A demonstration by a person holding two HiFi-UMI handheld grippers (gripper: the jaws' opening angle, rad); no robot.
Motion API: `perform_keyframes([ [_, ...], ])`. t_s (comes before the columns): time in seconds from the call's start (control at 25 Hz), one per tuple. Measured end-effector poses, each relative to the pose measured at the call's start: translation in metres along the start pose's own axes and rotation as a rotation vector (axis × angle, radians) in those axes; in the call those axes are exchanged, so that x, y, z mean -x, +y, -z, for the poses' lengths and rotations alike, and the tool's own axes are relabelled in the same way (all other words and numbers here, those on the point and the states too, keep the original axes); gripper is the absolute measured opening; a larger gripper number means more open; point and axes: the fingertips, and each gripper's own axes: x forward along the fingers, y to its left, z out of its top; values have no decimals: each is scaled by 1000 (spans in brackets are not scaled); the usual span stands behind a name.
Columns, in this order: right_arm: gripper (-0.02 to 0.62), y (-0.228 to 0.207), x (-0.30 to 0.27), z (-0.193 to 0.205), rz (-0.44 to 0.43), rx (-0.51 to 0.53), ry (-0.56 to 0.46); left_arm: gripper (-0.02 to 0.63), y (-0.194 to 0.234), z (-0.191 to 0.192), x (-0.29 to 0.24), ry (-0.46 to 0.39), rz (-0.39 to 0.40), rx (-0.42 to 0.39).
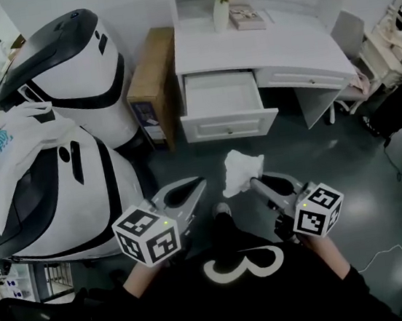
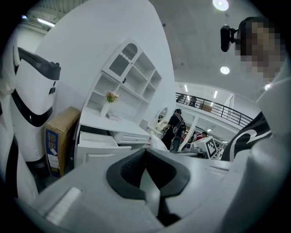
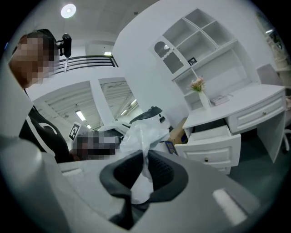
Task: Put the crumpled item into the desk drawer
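In the head view, one white desk (image 1: 267, 48) stands ahead with two drawers: one open drawer (image 1: 222, 100) and one closed drawer (image 1: 300, 77) to its right. At the back of the desk are one vase (image 1: 221, 15) of pink flowers and one book (image 1: 247, 18). One cardboard box (image 1: 152, 82) stands just left of the desk. Two grippers hang well short of the desk. The left gripper (image 1: 189, 191) carries nothing. The right gripper (image 1: 257, 183) has one crumpled wad (image 1: 242, 170) at its tip, in front of the open drawer and apart from it.

In the left gripper view, the jaws are clenched together with nothing between them. The desk (image 2: 107, 122) lies beyond them.

In the right gripper view, the jaws pinch the wad (image 3: 142, 136), which sticks up above the pads. The desk (image 3: 245, 102) stands to the right.
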Motion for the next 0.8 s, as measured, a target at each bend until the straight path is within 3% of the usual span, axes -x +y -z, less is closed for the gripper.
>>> perform_keyframes([
  [0.48,40,-135,-77,-84,-8,-37,17,9,90,-73,-135,86,-17,-32],
  [0.8,40,-172,-93,-116,40,38,6,9,116,-105,-174,55,-3,-61],
])
